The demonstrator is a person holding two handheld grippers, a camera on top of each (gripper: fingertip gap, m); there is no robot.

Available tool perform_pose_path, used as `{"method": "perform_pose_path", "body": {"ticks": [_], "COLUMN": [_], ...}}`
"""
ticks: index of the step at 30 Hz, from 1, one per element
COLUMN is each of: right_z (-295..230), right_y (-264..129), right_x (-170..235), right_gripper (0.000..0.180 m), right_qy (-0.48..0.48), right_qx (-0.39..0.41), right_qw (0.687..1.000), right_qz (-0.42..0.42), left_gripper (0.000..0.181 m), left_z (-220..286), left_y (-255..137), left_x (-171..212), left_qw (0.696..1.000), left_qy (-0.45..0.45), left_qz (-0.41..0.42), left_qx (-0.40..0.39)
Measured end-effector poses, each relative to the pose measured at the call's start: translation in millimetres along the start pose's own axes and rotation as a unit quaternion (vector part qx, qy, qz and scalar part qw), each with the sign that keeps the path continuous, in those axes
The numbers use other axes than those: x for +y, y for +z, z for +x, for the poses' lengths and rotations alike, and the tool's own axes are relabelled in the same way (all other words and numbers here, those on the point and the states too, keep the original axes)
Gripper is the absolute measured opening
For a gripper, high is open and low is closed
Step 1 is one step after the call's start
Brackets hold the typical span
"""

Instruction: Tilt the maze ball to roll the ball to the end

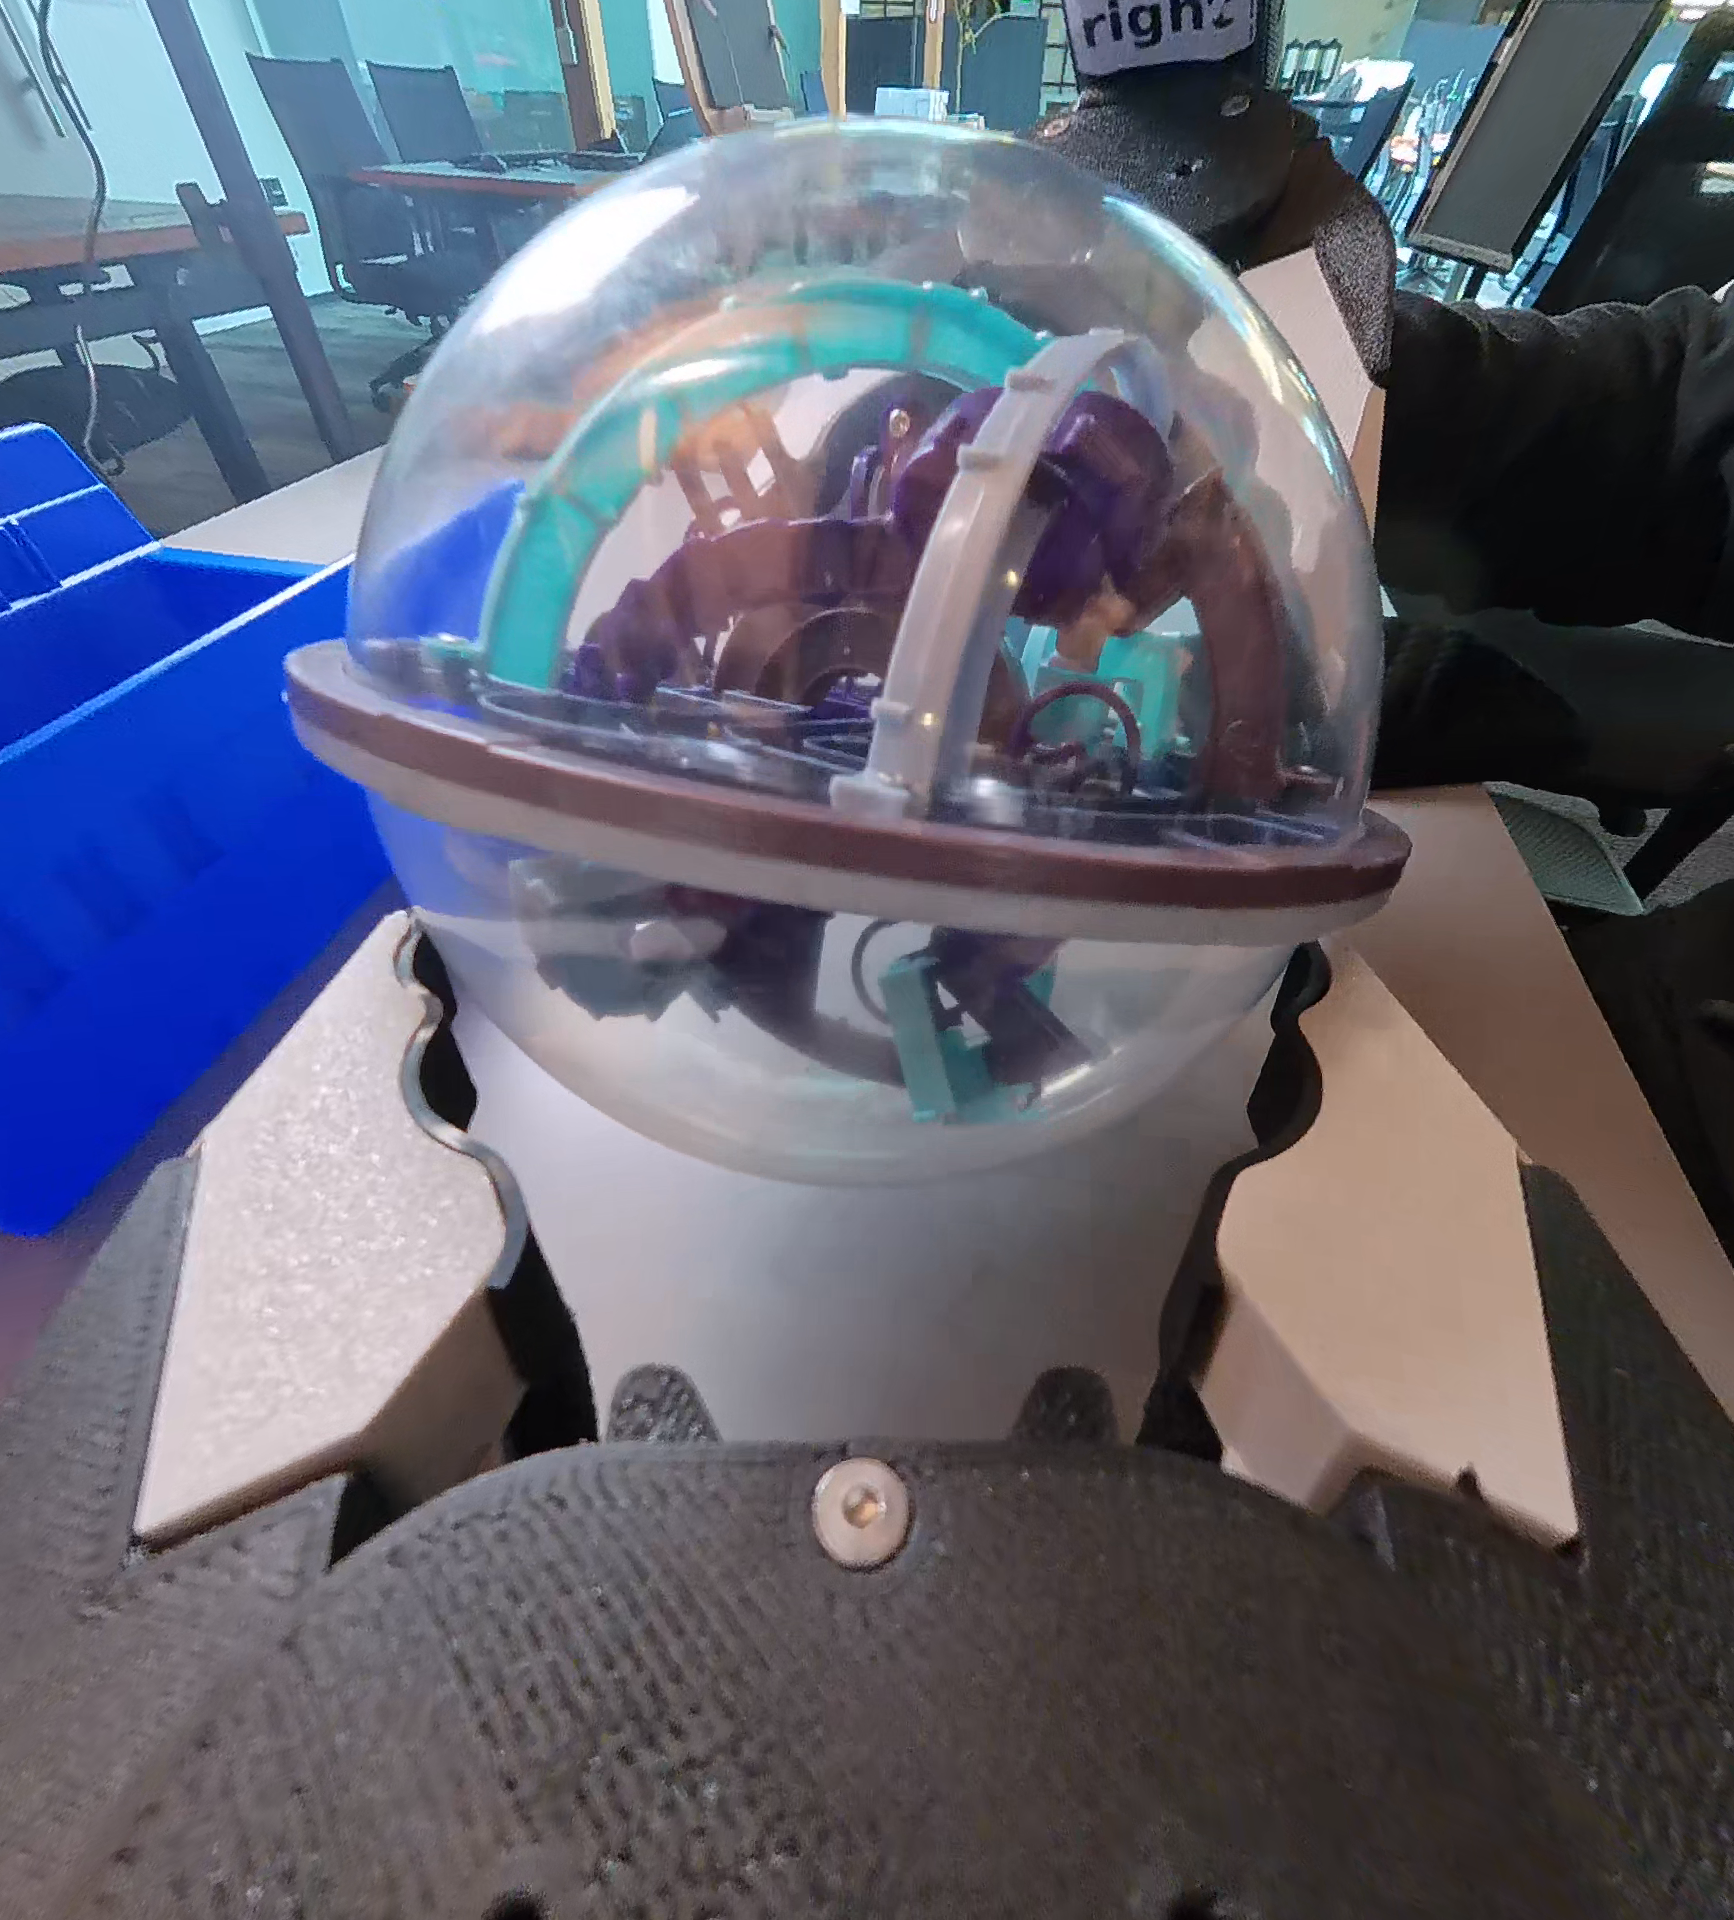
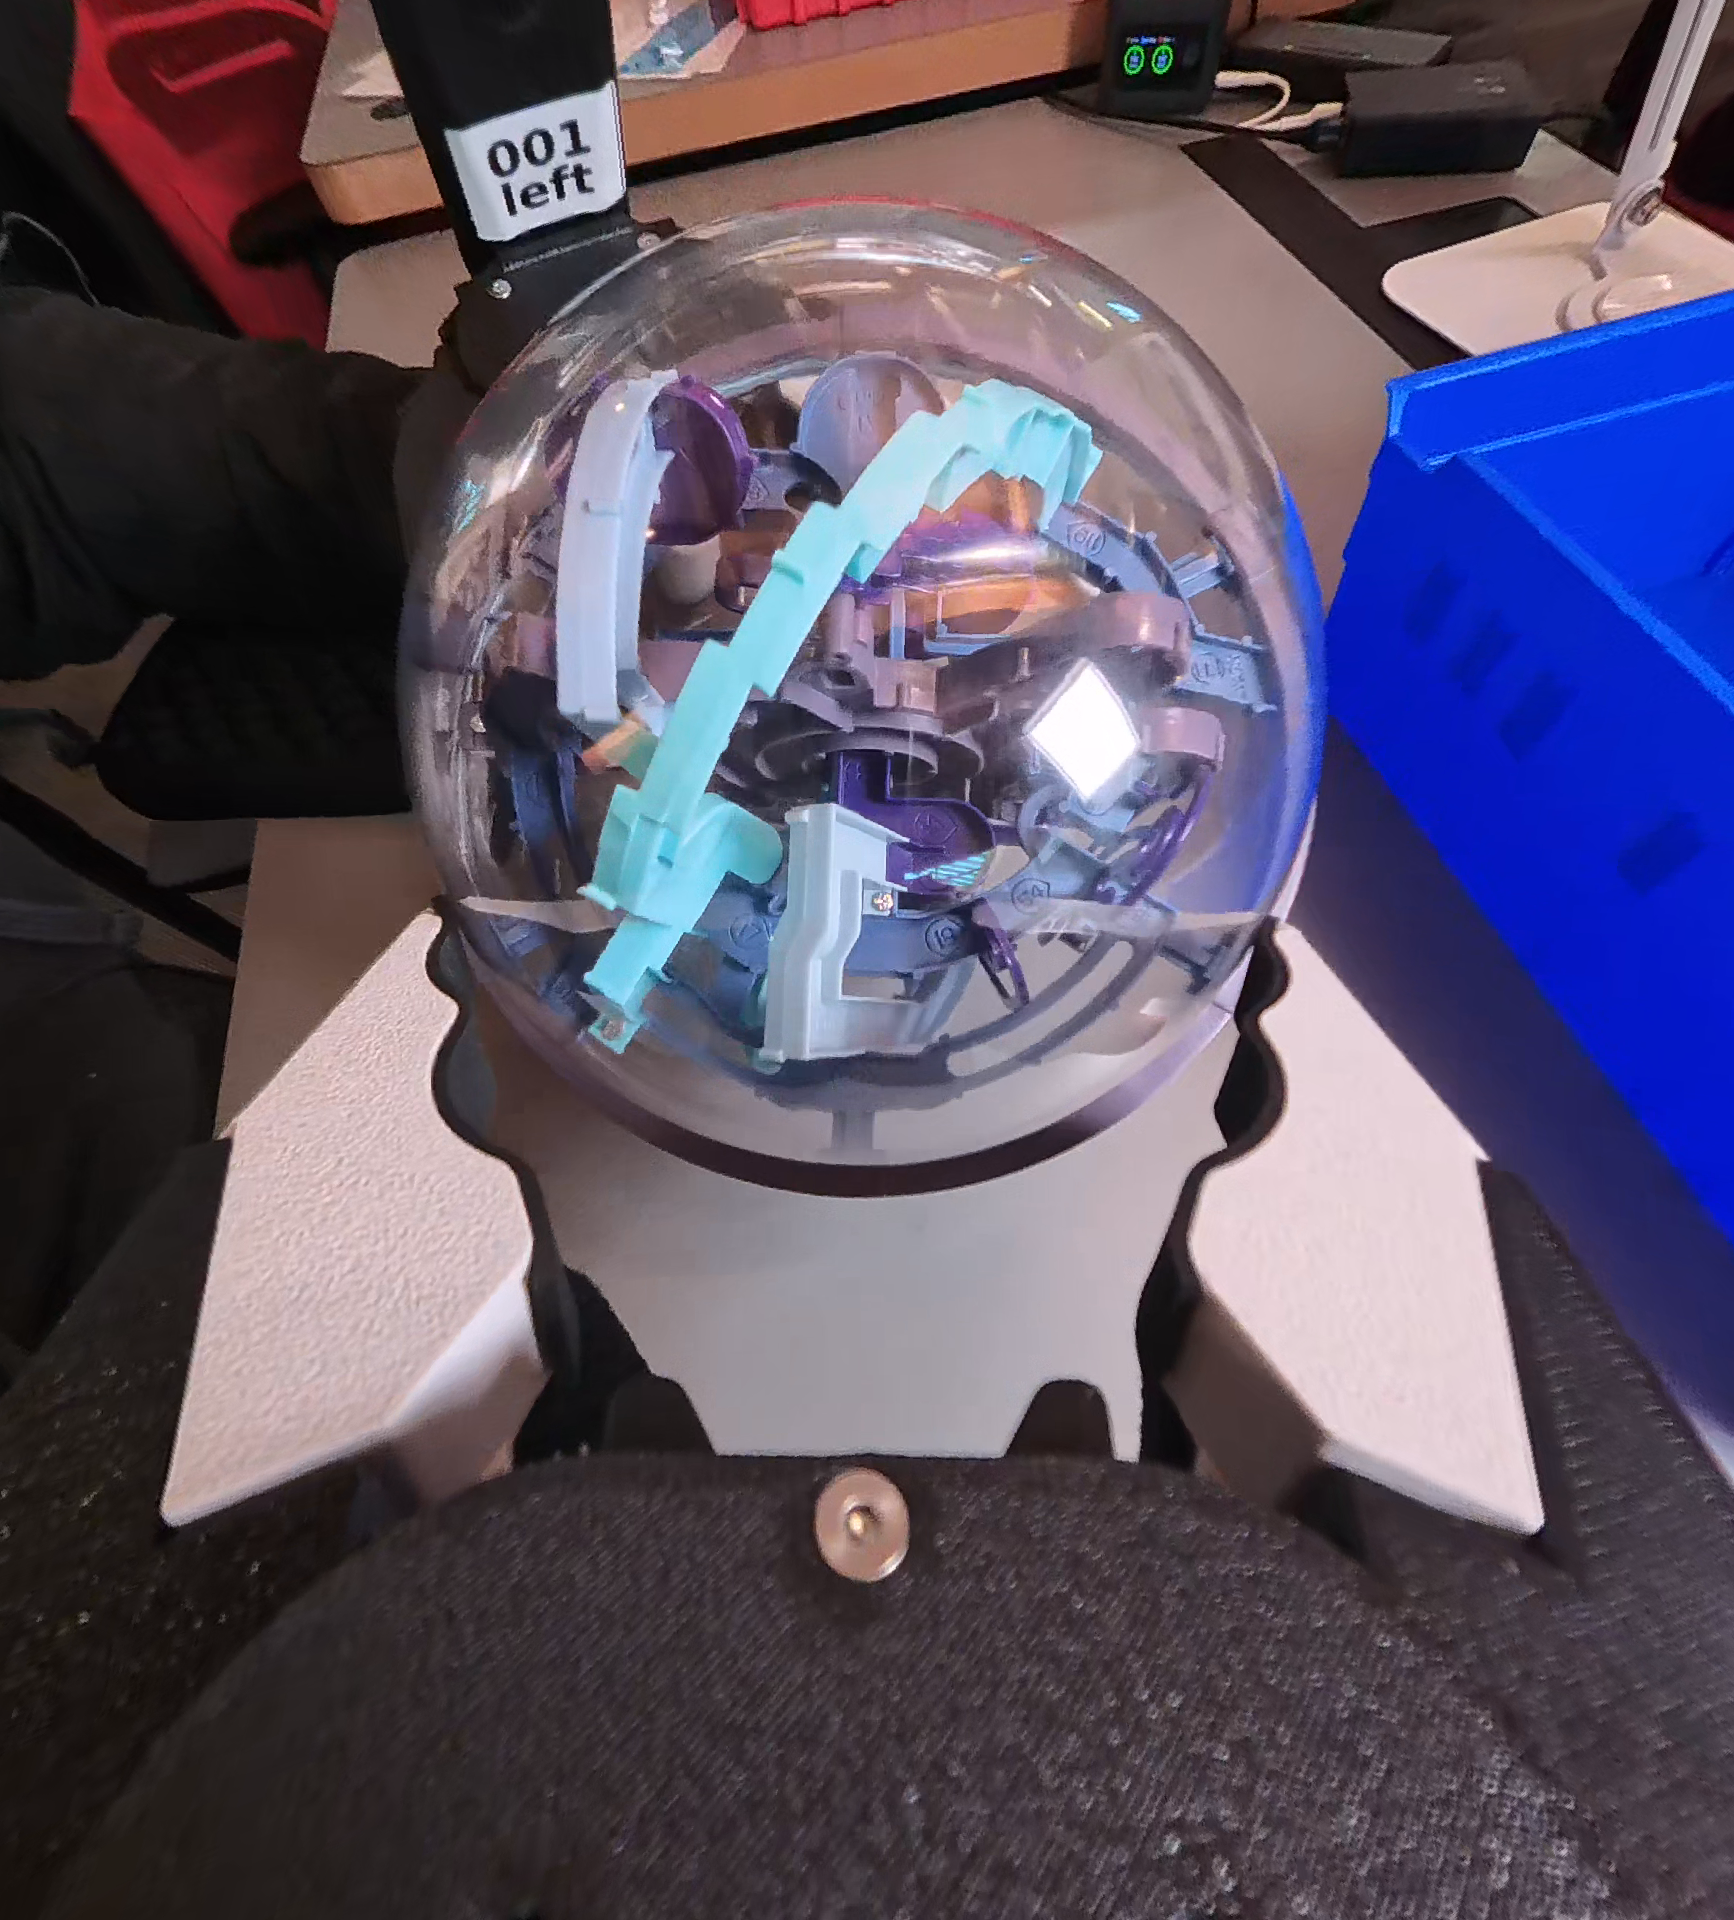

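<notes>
Office desk, blue bin alongside. Maze ball aloft over it, cradled from opposite sides by left gripper and right gripper, both clamped on the shell. Seam ring tilted, lower toward the right gripper's side (inner ball not made out).

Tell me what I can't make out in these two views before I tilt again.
- Small rolling ball: not findable in either view; the maze ball's crowded tracks, glare and blur hide it.
- Track end: not identifiable.
- Left claw contact: fingertips pass behind the sphere's lower half.
- Right claw contact: likewise hidden by the maze ball.
- Blue bin: cut off at the left wrist view's left edge, contents unseen.
</notes>
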State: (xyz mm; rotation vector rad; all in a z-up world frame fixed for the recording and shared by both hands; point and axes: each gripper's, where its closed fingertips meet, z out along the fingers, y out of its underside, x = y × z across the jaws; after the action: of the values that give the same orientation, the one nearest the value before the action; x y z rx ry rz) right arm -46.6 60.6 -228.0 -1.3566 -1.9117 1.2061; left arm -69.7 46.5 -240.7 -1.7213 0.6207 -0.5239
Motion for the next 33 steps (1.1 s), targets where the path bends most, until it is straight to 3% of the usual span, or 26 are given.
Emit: {"method": "perform_pose_path", "body": {"ticks": [10, 16, 19, 23, 27, 33], "right_z": [3, 2, 5, -5, -32, -13], "right_y": [0, 5, 3, 0, -17, -20], "right_x": [-4, 0, 4, 14, 17, 29], "right_gripper": [0.141, 0.14, 0.138, 0.114, 0.078, 0.077], "right_qy": [-0.047, -0.155, -0.176, -0.2, -0.219, -0.123], "right_qx": [0.028, 0.085, 0.107, 0.106, 0.057, 0.023], "right_qw": [0.998, 0.984, 0.978, 0.973, 0.972, 0.989], "right_qz": [0.007, 0.024, 0.036, 0.038, 0.06, 0.078], "left_gripper": [0.153, 0.152, 0.14, 0.136, 0.132, 0.116], "left_z": [-3, -10, -14, -20, -25, -35], "left_y": [2, 8, 7, -10, -47, -90], "left_x": [8, 38, 50, 76, 77, 49], "left_qw": [1.0, 0.994, 0.991, 0.984, 0.989, 0.996], "left_qy": [0.017, 0.08, 0.079, 0.069, 0.025, -0.028], "left_qz": [-0.007, -0.074, -0.107, -0.162, -0.145, -0.069], "left_qx": [-0.003, -0.029, -0.035, -0.031, -0.029, -0.051]}}
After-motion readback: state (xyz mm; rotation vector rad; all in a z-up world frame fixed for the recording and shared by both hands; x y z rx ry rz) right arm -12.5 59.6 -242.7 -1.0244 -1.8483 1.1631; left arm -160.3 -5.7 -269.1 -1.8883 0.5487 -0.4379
